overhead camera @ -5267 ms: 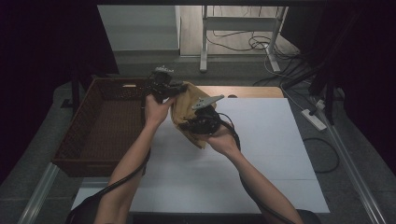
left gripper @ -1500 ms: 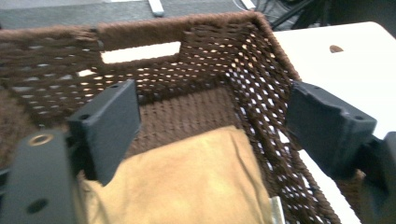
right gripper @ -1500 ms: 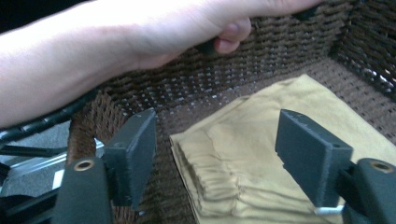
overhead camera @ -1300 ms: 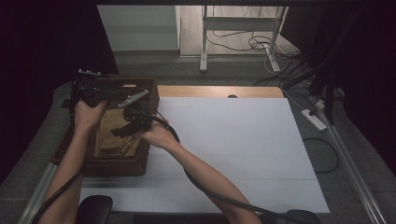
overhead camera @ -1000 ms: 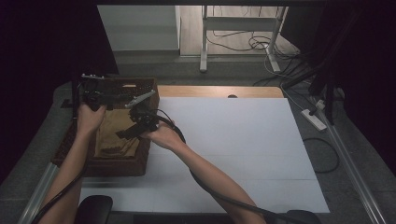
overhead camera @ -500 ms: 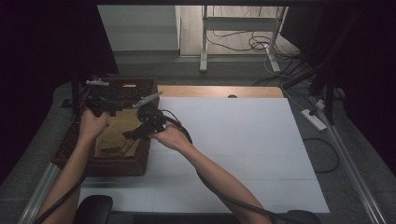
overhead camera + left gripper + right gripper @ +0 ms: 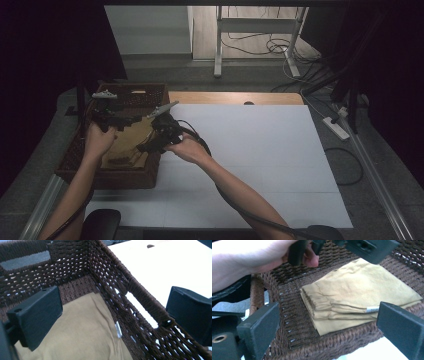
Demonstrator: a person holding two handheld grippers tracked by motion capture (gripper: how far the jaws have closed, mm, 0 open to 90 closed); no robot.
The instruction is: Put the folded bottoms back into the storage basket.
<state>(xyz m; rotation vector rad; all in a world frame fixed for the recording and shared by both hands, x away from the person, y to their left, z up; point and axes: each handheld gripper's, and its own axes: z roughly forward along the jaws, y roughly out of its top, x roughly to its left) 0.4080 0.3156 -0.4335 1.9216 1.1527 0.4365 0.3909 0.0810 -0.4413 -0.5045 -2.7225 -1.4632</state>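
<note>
A folded tan cloth point(image 7: 125, 145) lies flat inside a dark brown woven basket point(image 7: 107, 177) at the table's left. My left gripper point(image 7: 127, 120) hovers over the basket's far part. In the left gripper view its jaws point(image 7: 115, 315) stand wide apart, either side of the basket wall point(image 7: 140, 290), with the cloth point(image 7: 82, 335) below. My right gripper point(image 7: 147, 146) reaches in over the basket's right rim. Its jaws point(image 7: 329, 327) are wide apart above the cloth point(image 7: 357, 295) and do not touch it. Both pairs of jaws have just been opening, with nothing held.
White sheet point(image 7: 260, 150) covers the table to the right of the basket. A wooden strip point(image 7: 235, 97) runs along the far edge. A power strip point(image 7: 336, 127) and cables lie on the floor at right. The person's left hand point(image 7: 262, 255) is above the basket's rim point(image 7: 294, 322).
Earlier both grippers held the cloth up over the table beside the basket; now it lies in the basket, released. Over the last second the left hand has drifted right.
</note>
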